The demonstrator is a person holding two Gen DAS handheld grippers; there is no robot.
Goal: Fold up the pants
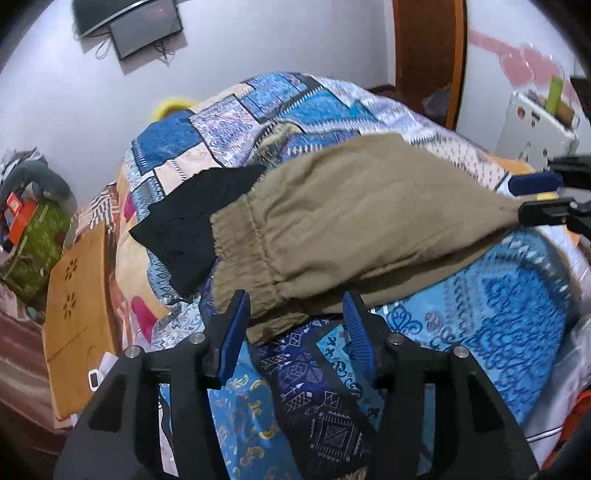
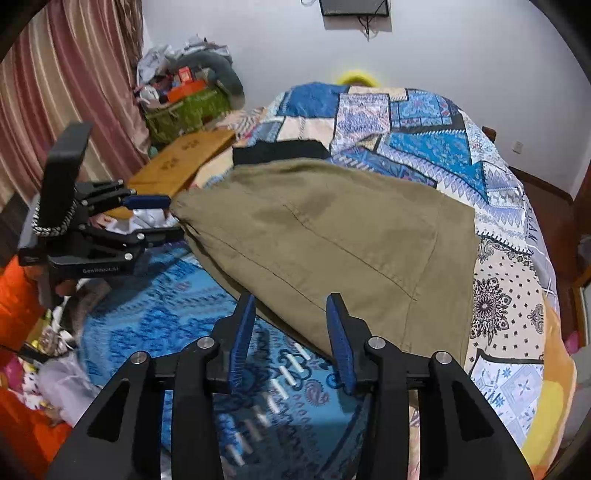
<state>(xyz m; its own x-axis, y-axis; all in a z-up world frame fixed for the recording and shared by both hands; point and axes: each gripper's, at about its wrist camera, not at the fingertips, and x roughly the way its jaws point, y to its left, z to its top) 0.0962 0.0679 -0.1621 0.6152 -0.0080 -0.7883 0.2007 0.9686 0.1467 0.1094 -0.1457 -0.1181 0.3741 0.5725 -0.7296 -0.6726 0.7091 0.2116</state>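
Olive-khaki pants (image 1: 351, 218) lie folded over on the patchwork bedspread (image 1: 266, 110), elastic waistband toward the left gripper. In the right wrist view the pants (image 2: 332, 240) spread across the bed's middle. My left gripper (image 1: 295, 306) is open, its blue pads either side of the waistband edge, not closed on it. It also shows in the right wrist view (image 2: 162, 218), open at the pants' left corner. My right gripper (image 2: 291, 314) is open at the pants' near edge. In the left wrist view it shows (image 1: 535, 195) at the pants' right tip.
A black garment (image 1: 192, 225) lies beside the pants on the bed. A wooden lap table (image 1: 77, 306) stands at the bed's left side. A cluttered green basket (image 2: 184, 107) sits by the striped curtain (image 2: 66, 92). A wall screen (image 1: 144, 26) hangs behind the bed.
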